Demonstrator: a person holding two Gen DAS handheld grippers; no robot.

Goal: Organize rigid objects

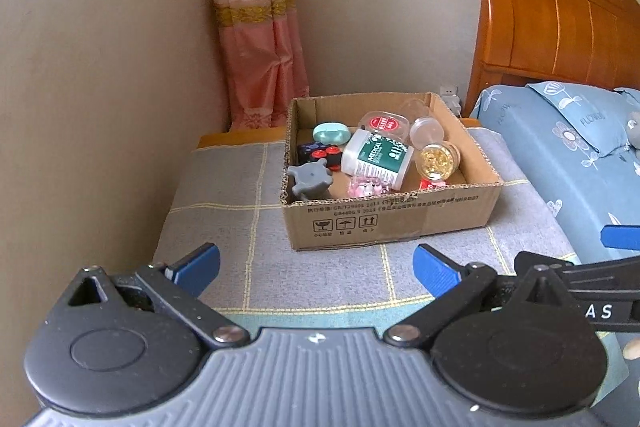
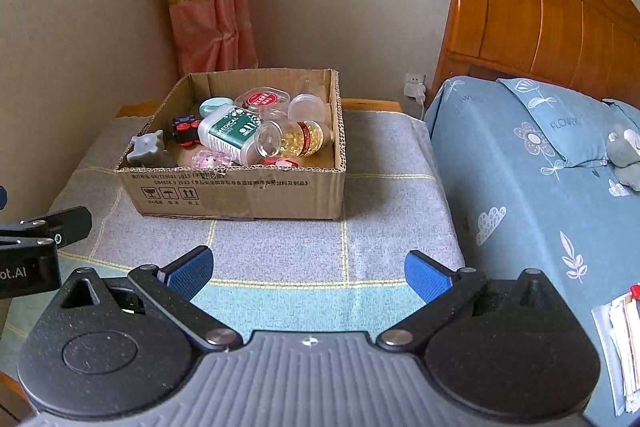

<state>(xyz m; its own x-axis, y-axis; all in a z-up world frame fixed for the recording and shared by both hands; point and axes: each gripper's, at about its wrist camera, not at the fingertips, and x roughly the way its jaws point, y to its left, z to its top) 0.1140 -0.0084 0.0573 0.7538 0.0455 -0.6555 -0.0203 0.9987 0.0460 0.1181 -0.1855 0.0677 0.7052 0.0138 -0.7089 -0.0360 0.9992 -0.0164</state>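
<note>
— While both tools hang over the grey checked cloth [image 2: 280, 227] on the bedside table, what are they carrying?

— Nothing. The left gripper [image 1: 316, 269] has its blue-padded fingers [image 1: 198, 267] spread wide with only cloth between them, and the right gripper [image 2: 308, 271] is spread the same way, just beside it.

— And the things to sort?

— All in the shallow brown cardboard box [image 1: 394, 217] further back on the cloth, near the wall. A white bottle with a green label [image 1: 376, 157] lies on its side in the middle. Just beside it lies a clear jar of gold pieces [image 1: 437, 159]. A grey star-shaped knob [image 1: 310, 183] sits in the near left corner, a mint-green oval case [image 1: 331, 133] toward the back, and a black cube with red buttons [image 1: 320, 153] between those two.

— What's to the right?

— A bed with a blue flowered cover [image 2: 520, 187] and an orange wooden headboard [image 2: 540, 11].
</note>
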